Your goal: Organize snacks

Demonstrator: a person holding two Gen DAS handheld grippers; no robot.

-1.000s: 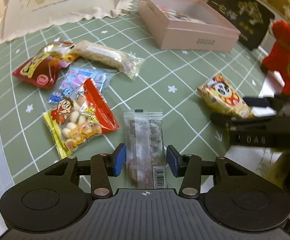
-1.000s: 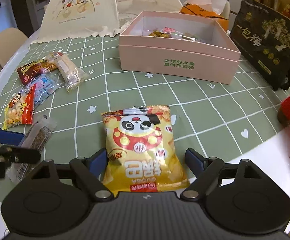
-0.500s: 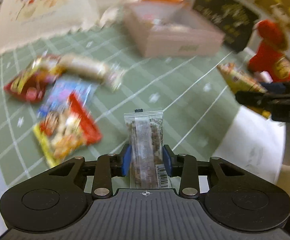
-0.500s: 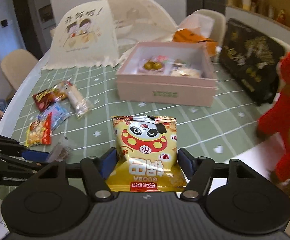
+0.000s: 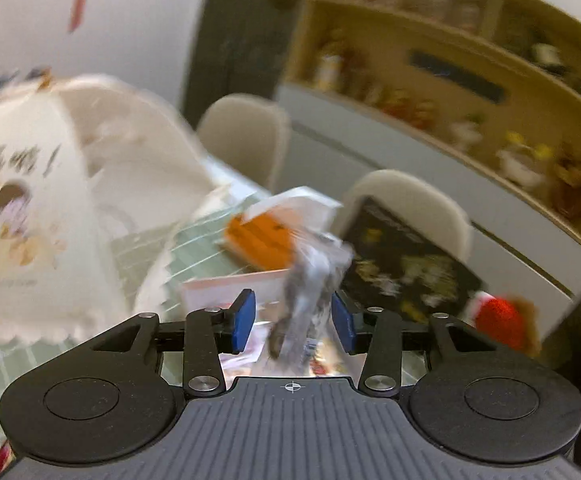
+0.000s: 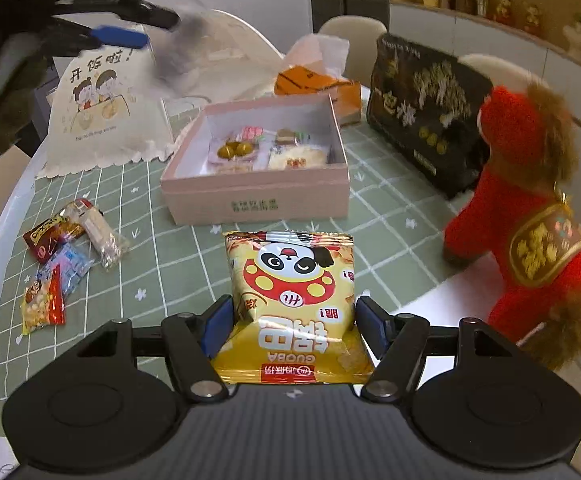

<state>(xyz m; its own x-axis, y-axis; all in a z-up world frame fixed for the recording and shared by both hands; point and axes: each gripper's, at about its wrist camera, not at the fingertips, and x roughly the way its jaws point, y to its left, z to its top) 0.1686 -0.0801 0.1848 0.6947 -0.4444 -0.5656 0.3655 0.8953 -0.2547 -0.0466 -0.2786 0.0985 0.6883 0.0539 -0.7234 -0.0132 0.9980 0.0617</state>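
My left gripper [image 5: 293, 321] is raised high above the table with its jaws apart. The clear-wrapped brown snack bar [image 5: 310, 292] is blurred and tilted between them, touching neither pad clearly. From the right wrist view the left gripper [image 6: 130, 28] is up at the top left, the bar [image 6: 178, 48] blurred beside it, above and left of the pink box [image 6: 258, 196]. My right gripper [image 6: 293, 328] is shut on the yellow panda snack bag [image 6: 294, 304], held above the table in front of the box. The box holds several snacks.
Several snack packets [image 6: 66, 256] lie on the green grid tablecloth [image 6: 386, 216] at the left. A cream mesh food cover [image 6: 102, 112] stands behind them. A black gift box [image 6: 426, 112], an orange box [image 6: 318, 84] and a red plush toy [image 6: 530, 216] stand at the right.
My left gripper has swung up and toward the pink box, and its jaws have opened around the bar. My right gripper has lifted slightly with the panda bag.
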